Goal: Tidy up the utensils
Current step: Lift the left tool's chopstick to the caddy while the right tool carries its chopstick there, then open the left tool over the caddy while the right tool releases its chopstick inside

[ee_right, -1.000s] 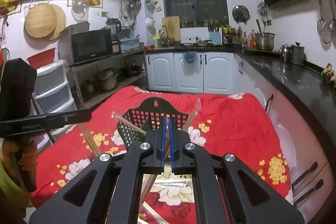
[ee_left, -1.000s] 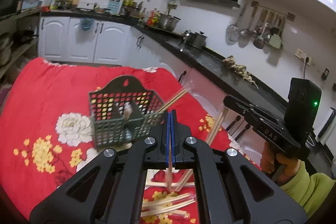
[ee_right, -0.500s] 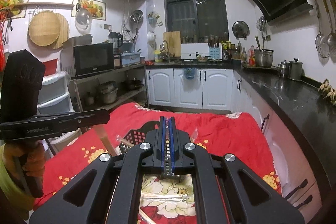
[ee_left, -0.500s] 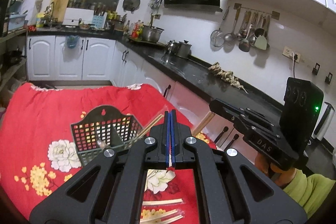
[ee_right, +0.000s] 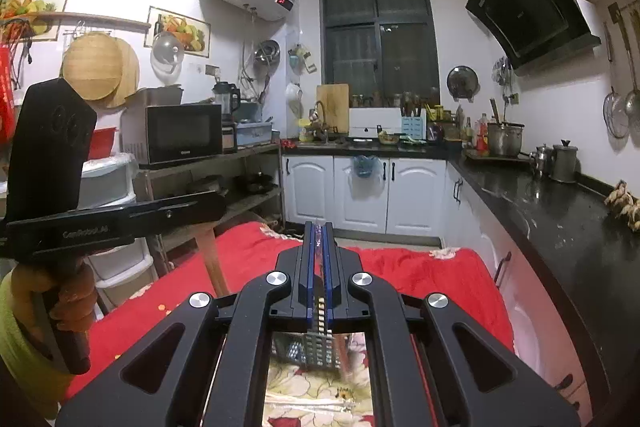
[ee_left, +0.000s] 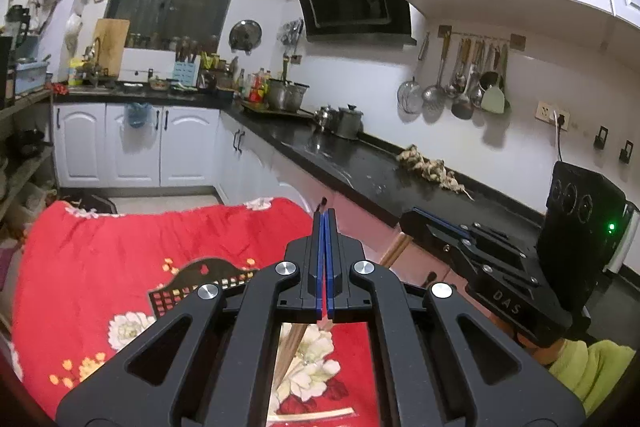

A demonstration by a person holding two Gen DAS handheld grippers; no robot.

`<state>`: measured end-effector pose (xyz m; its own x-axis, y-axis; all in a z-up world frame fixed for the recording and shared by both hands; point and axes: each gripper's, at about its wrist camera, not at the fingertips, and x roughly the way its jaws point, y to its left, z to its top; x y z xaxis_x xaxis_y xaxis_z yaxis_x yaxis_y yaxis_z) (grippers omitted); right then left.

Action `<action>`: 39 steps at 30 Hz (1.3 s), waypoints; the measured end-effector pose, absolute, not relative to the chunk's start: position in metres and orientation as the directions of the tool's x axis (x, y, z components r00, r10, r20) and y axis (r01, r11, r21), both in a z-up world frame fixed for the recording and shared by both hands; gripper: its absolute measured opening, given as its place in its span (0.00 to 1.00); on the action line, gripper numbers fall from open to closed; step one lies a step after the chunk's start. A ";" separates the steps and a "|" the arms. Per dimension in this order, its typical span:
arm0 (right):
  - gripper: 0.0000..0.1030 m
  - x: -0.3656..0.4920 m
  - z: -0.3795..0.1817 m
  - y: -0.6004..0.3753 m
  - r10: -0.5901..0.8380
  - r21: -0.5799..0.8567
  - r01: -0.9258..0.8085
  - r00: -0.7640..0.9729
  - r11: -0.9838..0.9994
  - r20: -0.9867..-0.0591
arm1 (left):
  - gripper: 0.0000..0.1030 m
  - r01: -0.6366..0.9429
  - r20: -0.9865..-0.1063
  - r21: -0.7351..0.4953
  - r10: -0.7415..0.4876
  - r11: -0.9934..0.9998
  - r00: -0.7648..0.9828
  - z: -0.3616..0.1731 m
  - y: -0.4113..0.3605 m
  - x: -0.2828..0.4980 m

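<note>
Both grippers are raised above a table with a red flowered cloth (ee_left: 100, 259). My left gripper (ee_left: 324, 223) is shut on a wrapped pair of chopsticks; its dark tip shows at the fingertips and the wooden shaft (ee_left: 294, 343) hangs below. My right gripper (ee_right: 318, 239) is shut on a clear-wrapped pair of chopsticks (ee_right: 318, 231); its shaft (ee_left: 394, 251) shows in the left wrist view. The dark mesh utensil basket (ee_left: 192, 291) stands on the cloth below, also in the right wrist view (ee_right: 316, 351). More chopsticks (ee_left: 316, 415) lie on the cloth.
A black counter (ee_left: 360, 167) with pots runs along the right of the table. White cabinets (ee_right: 360, 191) stand at the far end. A shelf with a microwave (ee_right: 180, 135) stands to the left.
Both grippers have risen and tilted upward, each still holding its chopsticks. The basket has dropped low in both views and is now mostly hidden behind the gripper bodies.
</note>
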<state>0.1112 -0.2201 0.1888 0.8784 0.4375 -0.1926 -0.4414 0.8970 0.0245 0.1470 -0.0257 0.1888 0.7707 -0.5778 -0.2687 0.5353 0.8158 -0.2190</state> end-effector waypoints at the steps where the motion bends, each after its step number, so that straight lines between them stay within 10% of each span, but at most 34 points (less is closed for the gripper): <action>1: 0.04 0.113 0.192 -0.220 0.438 0.022 -0.442 0.880 0.897 -0.185 | 0.00 0.531 -0.264 -0.220 -0.574 0.818 0.775 0.191 -0.024 0.148; 12: 0.04 0.135 0.216 -0.206 0.461 0.000 -0.465 0.877 0.885 -0.139 | 0.00 0.475 -0.246 -0.191 -0.510 0.859 0.824 0.214 -0.001 0.166; 36: 0.05 0.224 0.151 -0.162 0.389 -0.004 -0.410 0.869 0.912 -0.305 | 0.00 0.314 -0.518 -0.268 -0.411 0.911 0.750 0.098 0.038 0.239; 39: 0.25 0.225 0.142 -0.165 0.380 0.007 -0.399 0.867 0.917 -0.321 | 0.00 0.305 -0.536 -0.274 -0.408 0.912 0.739 0.088 0.040 0.241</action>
<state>0.2255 -0.1652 0.1423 0.8675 0.3802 -0.3209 -0.3991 0.9169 0.0072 0.2407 0.0400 0.0878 0.7389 -0.4083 -0.5360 0.3051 0.9120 -0.2742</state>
